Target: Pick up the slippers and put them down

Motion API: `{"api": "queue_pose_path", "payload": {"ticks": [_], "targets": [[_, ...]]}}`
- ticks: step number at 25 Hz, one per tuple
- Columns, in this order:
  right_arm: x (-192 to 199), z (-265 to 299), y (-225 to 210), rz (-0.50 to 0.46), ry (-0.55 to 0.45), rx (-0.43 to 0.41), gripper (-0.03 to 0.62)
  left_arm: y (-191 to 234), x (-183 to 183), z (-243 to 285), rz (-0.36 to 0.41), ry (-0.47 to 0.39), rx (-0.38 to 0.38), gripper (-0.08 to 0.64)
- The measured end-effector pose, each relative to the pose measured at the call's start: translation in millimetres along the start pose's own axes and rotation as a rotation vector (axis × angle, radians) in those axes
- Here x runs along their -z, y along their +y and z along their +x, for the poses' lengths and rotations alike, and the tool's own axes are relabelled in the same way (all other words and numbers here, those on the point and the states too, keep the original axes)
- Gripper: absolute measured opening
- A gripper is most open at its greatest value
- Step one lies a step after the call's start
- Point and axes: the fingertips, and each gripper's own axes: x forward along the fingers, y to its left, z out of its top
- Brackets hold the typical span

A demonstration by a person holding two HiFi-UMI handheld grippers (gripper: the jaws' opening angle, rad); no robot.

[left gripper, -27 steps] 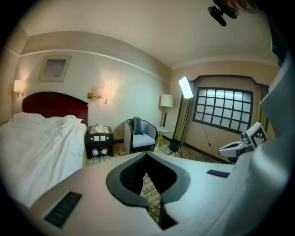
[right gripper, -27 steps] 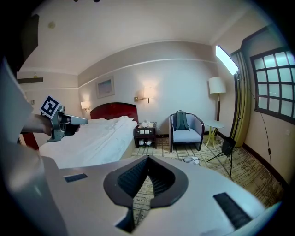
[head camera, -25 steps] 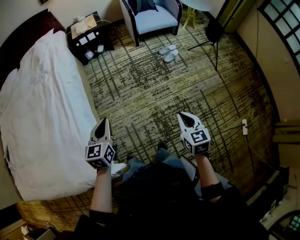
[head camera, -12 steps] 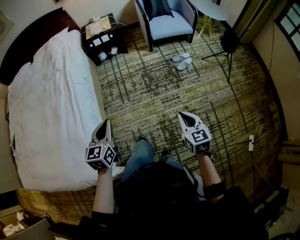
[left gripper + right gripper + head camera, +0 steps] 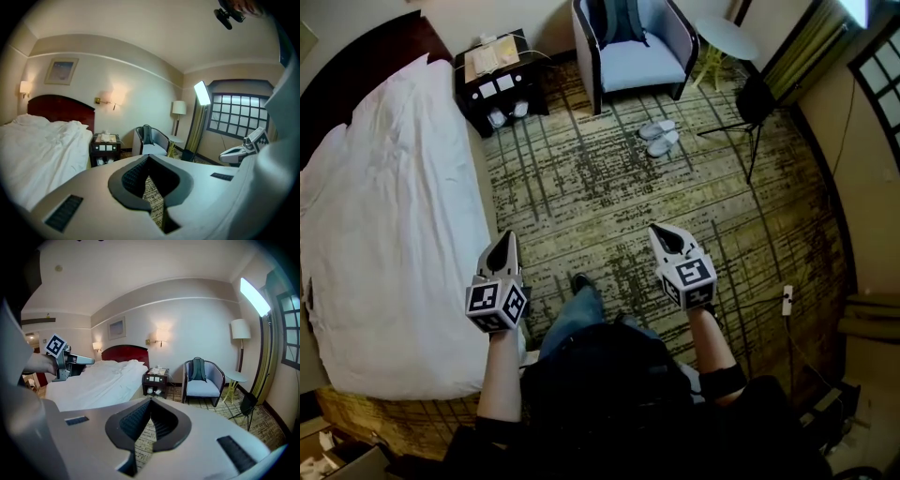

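Note:
A pair of white slippers [image 5: 659,137] lies on the patterned carpet just in front of the armchair [image 5: 633,56], far ahead of both grippers. A second white pair [image 5: 506,114] sits in the bottom of the dark nightstand [image 5: 495,80]. My left gripper [image 5: 504,238] is held out beside the bed, shut and empty. My right gripper [image 5: 660,232] is level with it over the carpet, also shut with nothing in it. In the left gripper view the jaws [image 5: 149,158] meet at their tips; in the right gripper view the jaws [image 5: 150,402] do the same.
A white bed [image 5: 384,234] fills the left side. A backpack sits in the armchair, with a round side table [image 5: 727,37] and a light stand on a tripod [image 5: 753,103] to its right. A power strip [image 5: 787,300] and its cord lie on the carpet at the right.
The person has walked forward across the carpet with both grippers still shut. The slippers by the armchair now sit lower in the head view, so closer.

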Motion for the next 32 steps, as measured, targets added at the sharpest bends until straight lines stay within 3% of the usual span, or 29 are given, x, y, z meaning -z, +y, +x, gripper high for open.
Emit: {"api": "queue_pose_path", "payload": {"ticks": [3,13,20,32], "targets": [[-16.1,26.9,5.1,0.018,-0.014,-0.009,0.002,18.4,-9.4,14.2,0.005,-0.006,0.013,0.003],[-69.2,86.9,22.2,-0.066,0.013,-0.055,0.002,56.6,-25.1,44.5,-0.022,-0.005,0.025,0.003],[-78.7,134.6,-19.6,-0.065,0.041,-0.07,0.002,73.2,-33.1,85.2,-0.036,0.018,-0.039,0.003],[-124.4,199.4,-80.9,-0.055,-0.011,-0.154,0.002,68.6,-87.2,150.6,-0.022,-0.017,-0.135,0.003]]}}
